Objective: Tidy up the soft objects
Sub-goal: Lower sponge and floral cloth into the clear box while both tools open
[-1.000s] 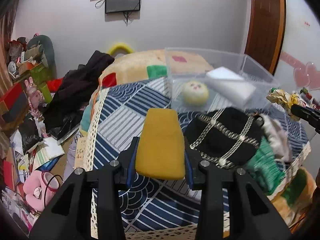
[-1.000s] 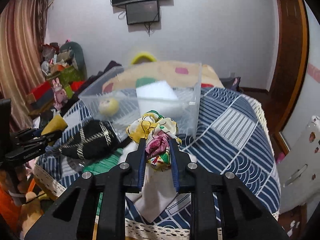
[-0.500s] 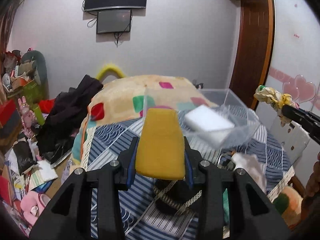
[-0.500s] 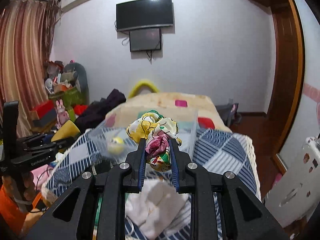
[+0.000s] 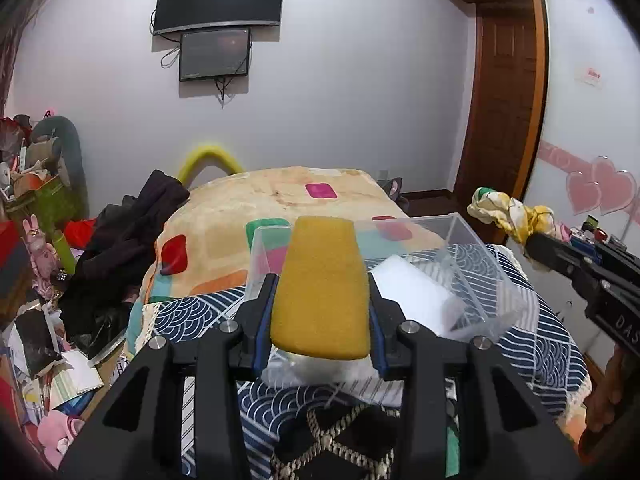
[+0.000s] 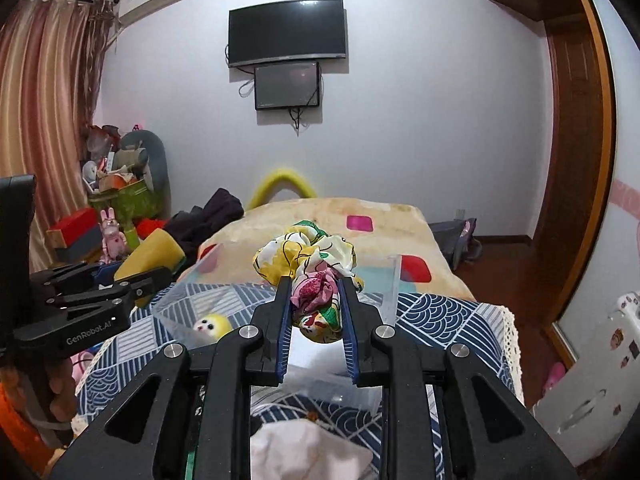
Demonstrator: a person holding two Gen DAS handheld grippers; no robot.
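Note:
My left gripper [image 5: 320, 292] is shut on a yellow sponge [image 5: 322, 288] and holds it above the near edge of a clear plastic box [image 5: 476, 256] on the bed. A white sponge [image 5: 416, 292] lies in the box. My right gripper [image 6: 316, 292] is shut on a floral scrunchie [image 6: 312, 264], raised over the same box [image 6: 394, 280]; a yellow plush ball [image 6: 212, 324] sits inside. The left gripper with its sponge [image 6: 150, 254] shows at the left of the right wrist view. The scrunchie also shows at the right of the left wrist view [image 5: 508, 212].
A black patterned cloth [image 5: 344, 444] and a white cloth [image 6: 308, 452] lie on the blue patterned bedspread [image 6: 460, 320] in front of the box. Dark clothes [image 5: 128, 232] are piled at the bed's left. Clutter covers the floor at left [image 5: 44, 352].
Both grippers have risen and moved forward over the clear box, each still holding its object. The box now sits directly beneath them; the black cloth has dropped to the bottom of view.

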